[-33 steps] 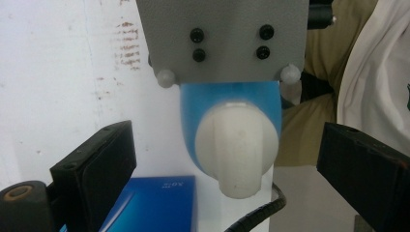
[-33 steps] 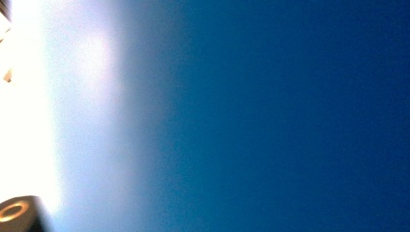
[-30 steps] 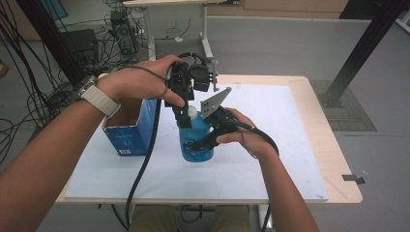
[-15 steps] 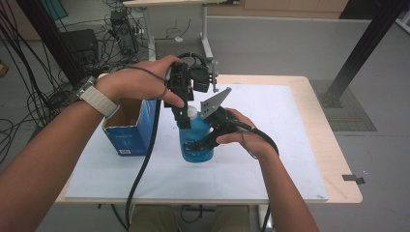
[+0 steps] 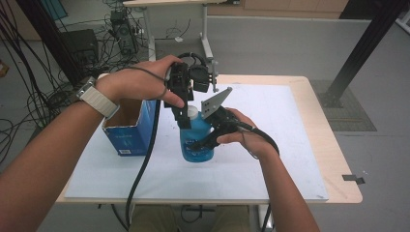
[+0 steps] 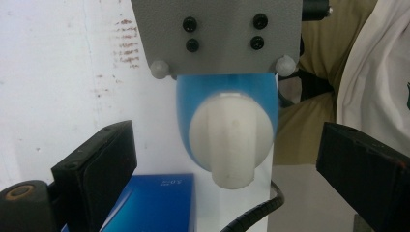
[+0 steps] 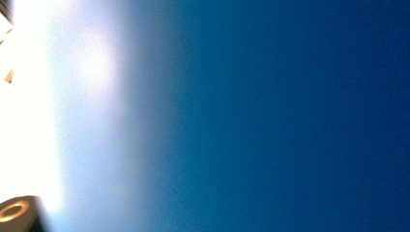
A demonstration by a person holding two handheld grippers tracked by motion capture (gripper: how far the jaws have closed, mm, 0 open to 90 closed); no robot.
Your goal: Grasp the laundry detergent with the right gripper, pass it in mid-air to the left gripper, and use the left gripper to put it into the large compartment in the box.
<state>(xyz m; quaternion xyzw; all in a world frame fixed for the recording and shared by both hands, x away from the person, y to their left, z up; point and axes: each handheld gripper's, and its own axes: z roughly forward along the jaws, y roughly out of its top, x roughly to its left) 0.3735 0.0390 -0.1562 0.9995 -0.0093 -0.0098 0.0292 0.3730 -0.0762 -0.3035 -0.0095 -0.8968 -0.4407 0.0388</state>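
Note:
A blue bottle (image 5: 196,140) with a white cap (image 5: 192,112) stands upright on the white mat (image 5: 270,159). My right gripper (image 5: 200,143) comes in from the right and is shut on the bottle's body; its own view is pressed against the bottle's blue wall (image 7: 266,116). My left gripper (image 5: 185,121) points down over the top of the bottle. In the left gripper view (image 6: 227,154) the two black jaws stand wide apart on either side of the cap (image 6: 231,140), without touching it. The right gripper's grey plate (image 6: 217,34) covers part of the bottle (image 6: 193,92).
An open blue cardboard box (image 5: 129,130) stands just left of the bottle, and its corner (image 6: 154,203) lies under my left gripper. The left gripper's cable (image 5: 140,169) trails down over the mat's front edge. Cables and equipment lie on the floor at the far left.

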